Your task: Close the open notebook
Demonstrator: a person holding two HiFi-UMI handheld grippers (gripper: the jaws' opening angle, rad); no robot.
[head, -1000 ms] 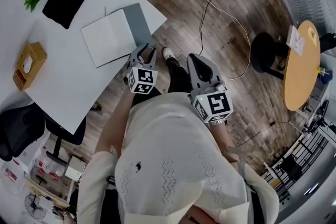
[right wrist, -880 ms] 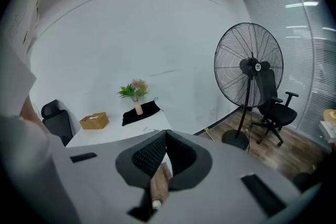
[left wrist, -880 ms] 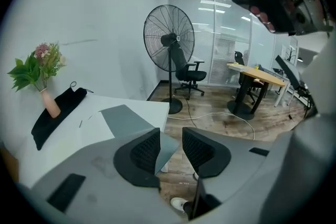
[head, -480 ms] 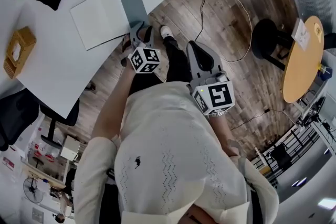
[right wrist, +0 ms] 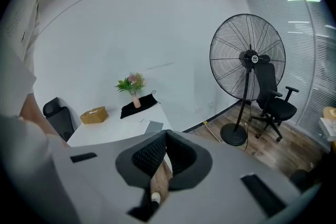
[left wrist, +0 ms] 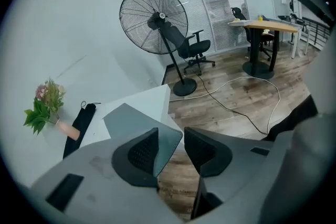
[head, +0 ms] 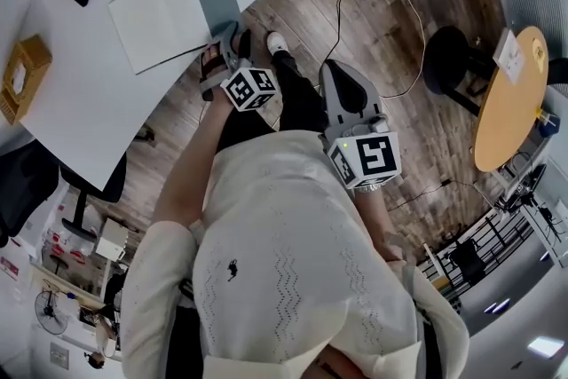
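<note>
Notebook (head: 160, 13) lies open and flat on the white counter (head: 80, 111), upper left of the head view. White page faces up on the left, grey cover (left wrist: 132, 120) spread to the right, near the counter's edge. Not yet closed.

Change: a second ago the left gripper (left wrist: 170, 136) hung short of the counter, below the notebook in the frame. It has since come down and in to the notebook's lower right corner. Its jaws have just been opening and now stand wide. In the left gripper view the grey cover's corner pokes into the gap between them. Neither pad (left wrist: 143, 152) looks to press on it, so no hold yet. The notebook itself looks to lie as it did; the shift in the head view reads as the camera's own.

Right gripper (right wrist: 166, 136): jaws closed tip to tip, nothing between them. It hangs over the wooden floor (head: 373, 4), centre of the head view, well apart from the notebook. Little change there.

Reading: this is the approach to the cover, with the grasp about to be set up. The corner is already lined up in the open jaws. Next comes a pinch on that corner, then a swing of the cover up and over onto the white page. Risk: a thin cover near the counter's edge may slip the pads, or the whole notebook may slide rather than fold.
</note>
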